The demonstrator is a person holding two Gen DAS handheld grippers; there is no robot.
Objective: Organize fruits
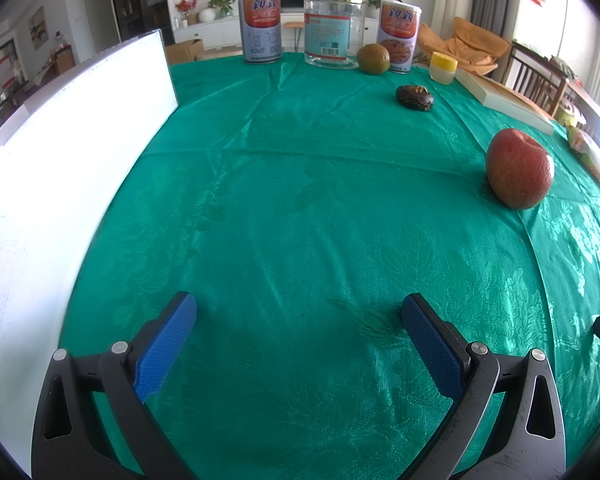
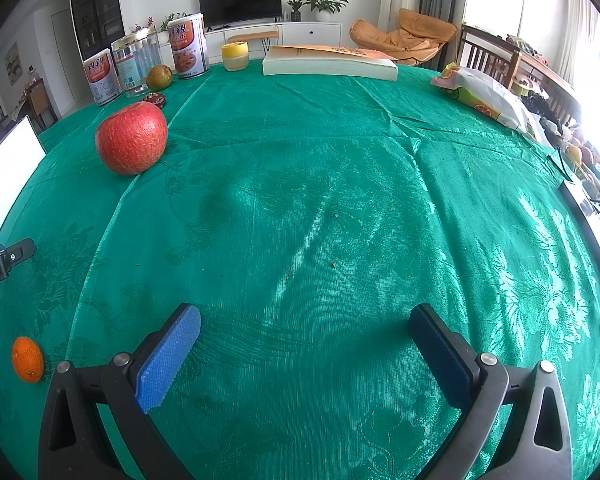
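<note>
A red apple [image 1: 519, 169] rests on the green tablecloth, far right of my left gripper [image 1: 300, 344], which is open and holds nothing. The same apple [image 2: 132, 139] lies far left ahead of my right gripper [image 2: 305, 350], also open and empty. A small orange [image 2: 27, 359] sits near the left edge beside the right gripper. A green-brown round fruit [image 1: 373, 59] stands at the back by the cans, seen again as the round fruit [image 2: 159, 77]. A dark brown wrinkled fruit [image 1: 414, 98] lies in front of it.
A white board [image 1: 60, 184] lines the left side. Two cans [image 1: 260, 28] and a clear jar [image 1: 332, 28] stand at the back. A yellow-lidded cup [image 2: 235, 56], a thick book [image 2: 328, 65] and a snack bag [image 2: 484, 94] sit at the far right.
</note>
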